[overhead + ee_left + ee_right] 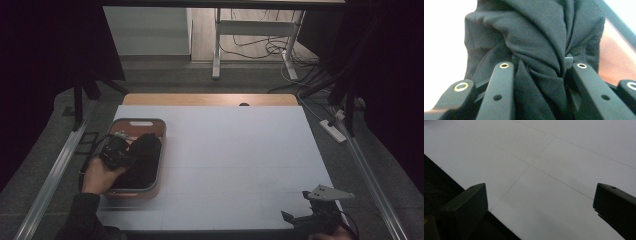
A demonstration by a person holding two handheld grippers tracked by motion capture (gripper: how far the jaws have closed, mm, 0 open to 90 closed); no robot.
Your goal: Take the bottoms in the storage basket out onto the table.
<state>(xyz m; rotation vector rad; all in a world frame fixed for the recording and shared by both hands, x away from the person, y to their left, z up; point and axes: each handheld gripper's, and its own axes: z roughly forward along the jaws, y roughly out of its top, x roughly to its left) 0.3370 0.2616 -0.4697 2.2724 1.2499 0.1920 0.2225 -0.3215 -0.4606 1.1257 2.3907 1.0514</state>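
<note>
A black cloth [142, 160] lies bunched in a reddish-brown tray [156, 192] at the table's left side. My left gripper [131, 156] reaches into the tray from the left and is shut on a fold of the cloth. In the left gripper view the black cloth [541, 37] is pinched into twisted creases between the two jaws of my left gripper [541, 66], and the tray's brown wall [614, 55] shows at the right. My right gripper [300, 219] rests at the table's near right corner, open over bare white tabletop [554, 170]; nothing is between the jaws of my right gripper [539, 195].
The white table surface [240, 155] stretches between the tray and the right gripper. A wooden strip [210, 99] borders the far edge. Metal rails [50, 180] run along both sides; cables and a desk frame [260, 30] stand on the floor beyond.
</note>
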